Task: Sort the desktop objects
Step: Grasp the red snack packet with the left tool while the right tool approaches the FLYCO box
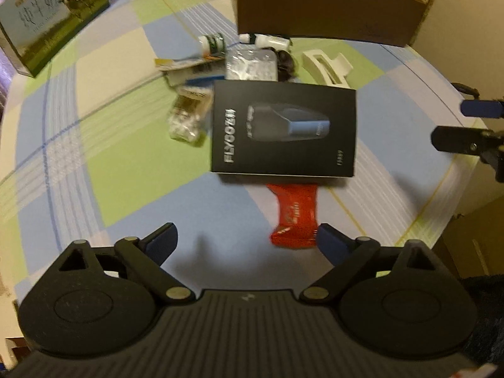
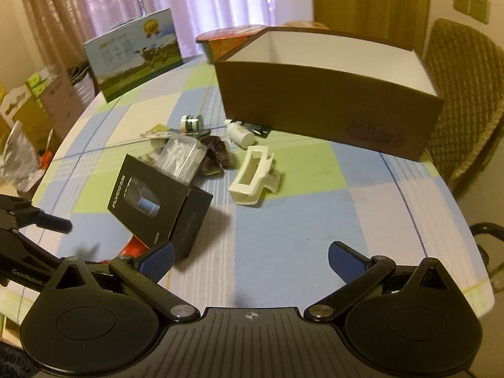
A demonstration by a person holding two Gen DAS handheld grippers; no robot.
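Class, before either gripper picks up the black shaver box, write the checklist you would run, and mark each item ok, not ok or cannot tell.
1. Left gripper jaws open and empty: ok.
2. Right gripper jaws open and empty: ok.
3. Black shaver box lying flat: not ok, it sits tilted, partly over the red packet.
4. Cardboard box open at the top: ok.
5. Room left inside the cardboard box: cannot tell, its floor is hidden.
6. White hair clip apart from the shaver box: ok.
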